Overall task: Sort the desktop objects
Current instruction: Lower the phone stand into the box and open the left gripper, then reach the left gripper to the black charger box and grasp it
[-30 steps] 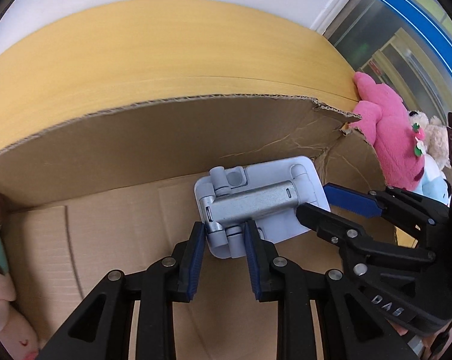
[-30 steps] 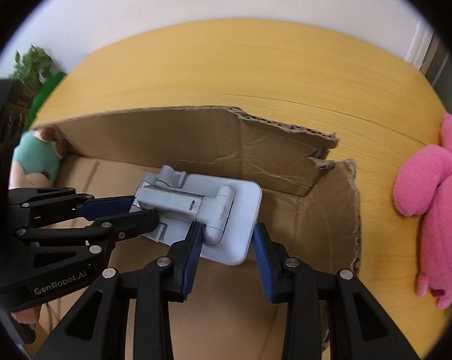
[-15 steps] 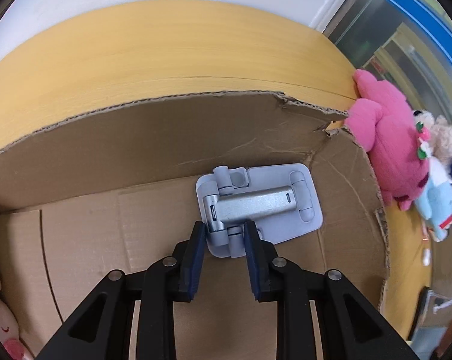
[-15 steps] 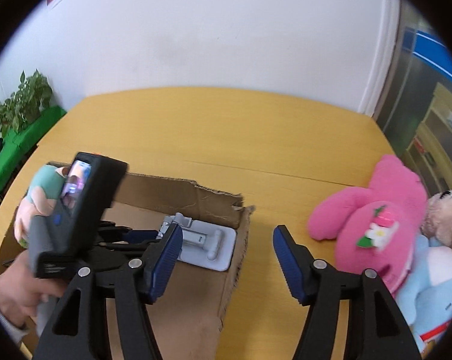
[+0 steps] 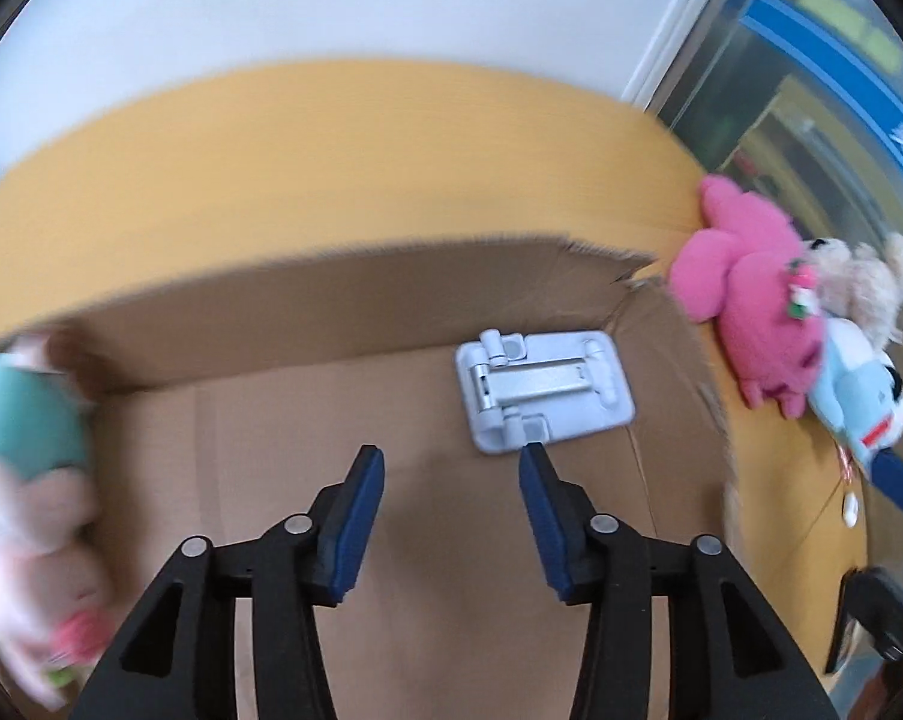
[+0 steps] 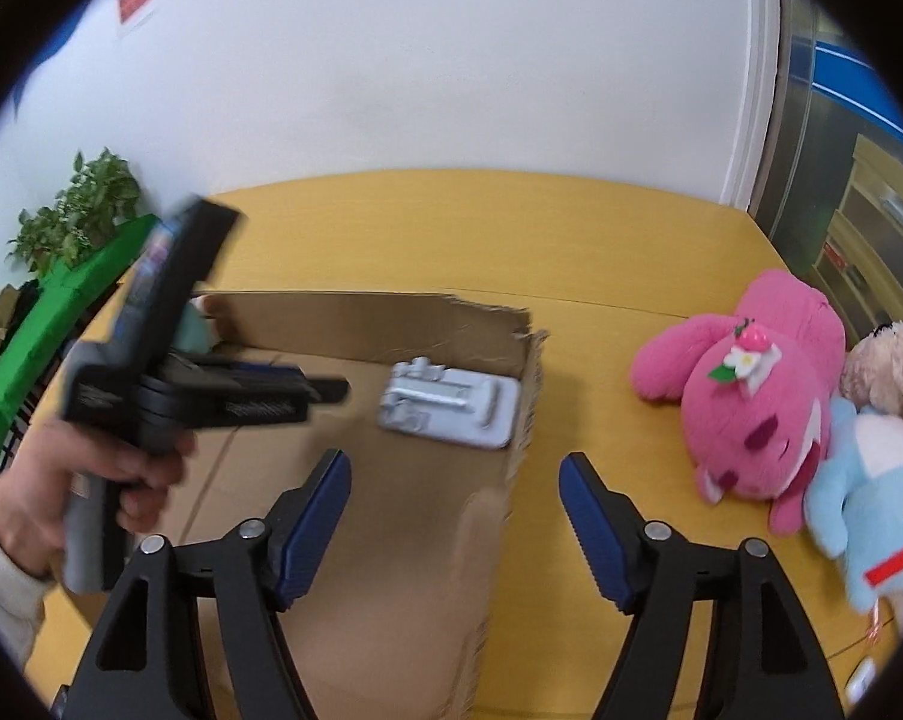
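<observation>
The folded phone stand (image 5: 544, 391) lies in the cardboard box (image 5: 391, 300); the left gripper (image 5: 451, 465) and right gripper (image 6: 454, 474) are opening, both empty.

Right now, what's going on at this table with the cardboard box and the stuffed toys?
A person is sorting desk items with two handheld grippers. A grey folding phone stand lies flat inside the cardboard box, held by neither gripper. The left gripper hangs over the box floor and the right gripper over the box's right wall, both with jaws opening and nothing between them. A pink plush, a blue plush and a beige plush lie on the yellow table outside the box.
</observation>
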Tool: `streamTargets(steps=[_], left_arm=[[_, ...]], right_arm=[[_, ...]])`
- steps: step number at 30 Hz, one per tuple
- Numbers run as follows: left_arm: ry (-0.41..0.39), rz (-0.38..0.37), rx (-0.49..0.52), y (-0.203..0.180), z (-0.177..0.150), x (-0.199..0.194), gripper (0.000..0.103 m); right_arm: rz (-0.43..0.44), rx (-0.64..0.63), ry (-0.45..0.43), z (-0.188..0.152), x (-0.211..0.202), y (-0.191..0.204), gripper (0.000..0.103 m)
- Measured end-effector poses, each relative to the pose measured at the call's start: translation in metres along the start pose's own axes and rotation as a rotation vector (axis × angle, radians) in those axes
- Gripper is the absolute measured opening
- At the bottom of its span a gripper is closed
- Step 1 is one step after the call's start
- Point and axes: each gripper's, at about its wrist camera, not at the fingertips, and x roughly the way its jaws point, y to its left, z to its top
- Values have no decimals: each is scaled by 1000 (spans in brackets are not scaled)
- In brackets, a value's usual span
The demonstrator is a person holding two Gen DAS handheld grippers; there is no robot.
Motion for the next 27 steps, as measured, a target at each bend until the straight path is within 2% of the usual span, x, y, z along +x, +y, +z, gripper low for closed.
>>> streamTargets(steps=[1,3,7,9,10,12,15,20,23,27], left_arm=[[-37,13,20,2,-8,-25,53],[-131,43,59,8,-27,-83,65],[-323,107,123,22,-68,-193,79],[-409,126,130,30,-94,-243,96],[-457,151,118,36,-112,-273,98],[-515,187,111,41,-136,-309,99],[-583,200,108,52,-182,-362,102],[-575,232,77,73,-250,-388,102],[-539,235,58,87,-291,-382,102],[-464,197,50,101,-349,-357,102]], right_arm=[[0,-2,-17,-8,-10,8,79],[-1,-8,-41,-21,-24,22,79],[0,-32,-59,-46,-46,47,79],[-13,-48,-78,-59,-60,59,79],[-11,-50,-91,-67,-70,66,79],[1,-49,-109,-78,-85,74,79],[28,-66,-125,-100,-108,92,79],[69,-129,-99,-146,-133,128,79],[76,-137,-92,-167,-140,140,79],[85,-120,-87,-195,-147,151,79]])
